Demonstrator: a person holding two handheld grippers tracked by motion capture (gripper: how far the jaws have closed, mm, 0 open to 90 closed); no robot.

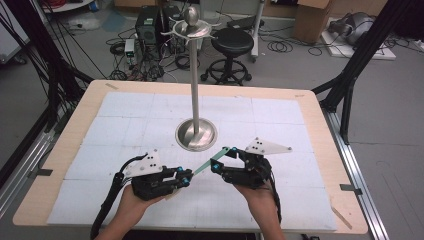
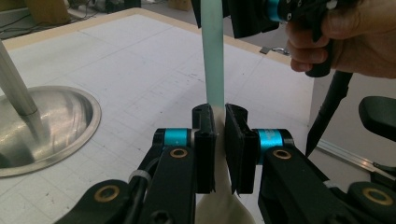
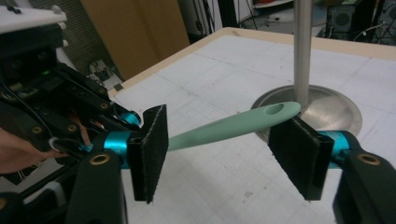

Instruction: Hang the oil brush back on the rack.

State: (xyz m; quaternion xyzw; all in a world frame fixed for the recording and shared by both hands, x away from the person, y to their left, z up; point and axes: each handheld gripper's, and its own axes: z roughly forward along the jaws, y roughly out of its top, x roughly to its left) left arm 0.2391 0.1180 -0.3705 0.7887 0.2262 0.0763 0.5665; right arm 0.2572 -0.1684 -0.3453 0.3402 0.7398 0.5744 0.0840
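A utensil with a mint-green handle point(image 1: 205, 165) and a cream-coloured head point(image 2: 222, 205) is held level above the table. My left gripper point(image 1: 187, 177) is shut on it where the handle point(image 2: 214, 60) meets the head. The handle's far end point(image 3: 233, 126), with its hanging hole, lies between the jaws of my right gripper point(image 3: 224, 140). Those pads point(image 3: 152, 149) stand apart on either side without pressing on it, so the right gripper point(image 1: 224, 158) is open. The two grippers face each other near the table's front.
A tall metal stand point(image 1: 195, 75) with hooks at the top rises from a round steel base point(image 1: 196, 134) just beyond the grippers. The white mat point(image 1: 125, 105) covers the wooden table. A stool, cables and boxes sit on the floor behind.
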